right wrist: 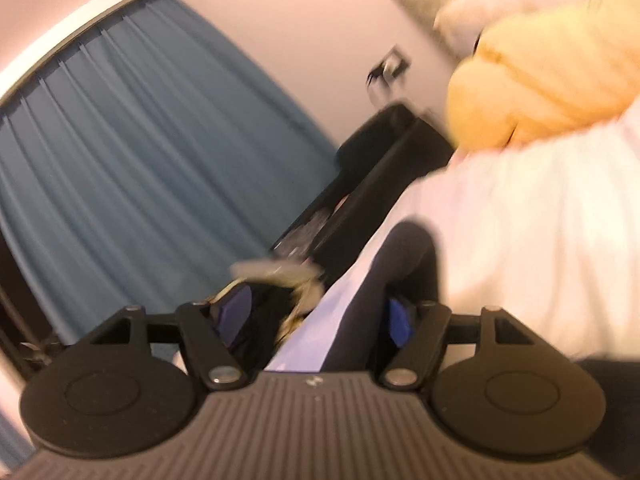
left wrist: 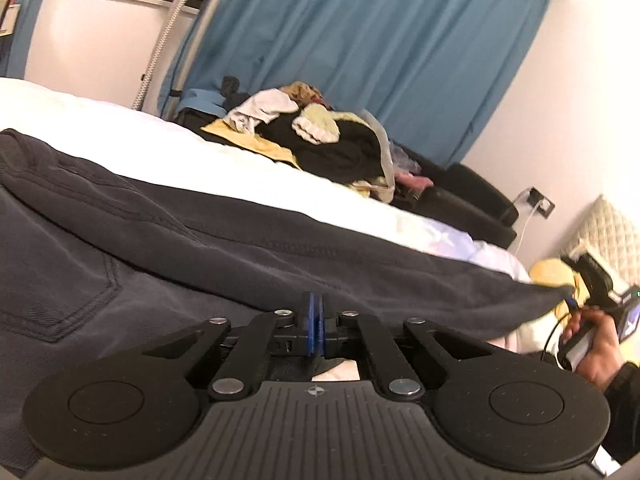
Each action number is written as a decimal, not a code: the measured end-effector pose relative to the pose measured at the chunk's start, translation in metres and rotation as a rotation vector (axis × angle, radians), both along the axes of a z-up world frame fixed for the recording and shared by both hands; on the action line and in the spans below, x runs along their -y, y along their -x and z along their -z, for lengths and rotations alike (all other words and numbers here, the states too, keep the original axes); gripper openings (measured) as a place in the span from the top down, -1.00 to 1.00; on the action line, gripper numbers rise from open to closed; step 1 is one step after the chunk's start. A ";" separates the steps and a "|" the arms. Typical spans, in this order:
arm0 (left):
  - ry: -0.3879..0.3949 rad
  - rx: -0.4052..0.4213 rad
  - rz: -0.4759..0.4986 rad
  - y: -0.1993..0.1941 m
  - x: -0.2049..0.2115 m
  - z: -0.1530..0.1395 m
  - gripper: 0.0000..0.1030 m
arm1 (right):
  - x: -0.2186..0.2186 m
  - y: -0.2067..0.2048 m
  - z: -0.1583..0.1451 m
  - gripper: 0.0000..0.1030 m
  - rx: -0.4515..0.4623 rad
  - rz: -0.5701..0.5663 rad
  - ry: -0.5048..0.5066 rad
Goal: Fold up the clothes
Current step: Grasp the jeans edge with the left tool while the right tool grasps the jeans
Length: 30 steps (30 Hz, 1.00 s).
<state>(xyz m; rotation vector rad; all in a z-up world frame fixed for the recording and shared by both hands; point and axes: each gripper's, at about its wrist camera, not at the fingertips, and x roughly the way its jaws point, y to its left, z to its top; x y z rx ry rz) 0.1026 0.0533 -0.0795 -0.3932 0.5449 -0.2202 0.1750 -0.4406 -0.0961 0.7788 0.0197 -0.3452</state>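
Dark trousers (left wrist: 168, 216) lie lengthwise across the white bed (left wrist: 240, 176), the left gripper (left wrist: 316, 326) clenched on their near edge, the right gripper (right wrist: 320, 320) spread around the hem.

The left gripper (left wrist: 316, 330) is held low, its blue pads pressed together. The right gripper (right wrist: 320, 316) is spread wide (view blurred).

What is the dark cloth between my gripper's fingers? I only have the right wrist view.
Observer: Dark trousers, spread along the white bed; a back pocket shows.
Operator: Is the left gripper open?
Observer: No, the left gripper is shut at the trousers' near edge; I cannot tell whether it pinches cloth.
Operator: Any more laundry?
Observer: A pile of clothes lies beyond the bed.
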 end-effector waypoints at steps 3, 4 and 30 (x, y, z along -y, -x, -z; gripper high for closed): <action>-0.027 0.004 -0.016 0.000 -0.002 0.000 0.99 | 0.013 -0.007 0.009 -0.31 -0.061 0.032 -0.047; -0.050 0.008 0.006 0.001 0.002 0.000 0.99 | 0.016 -0.006 0.013 -0.23 -0.088 0.041 -0.069; -0.389 0.025 0.224 0.002 0.064 0.040 0.14 | -0.001 -0.015 0.008 -0.99 -0.013 -0.029 0.179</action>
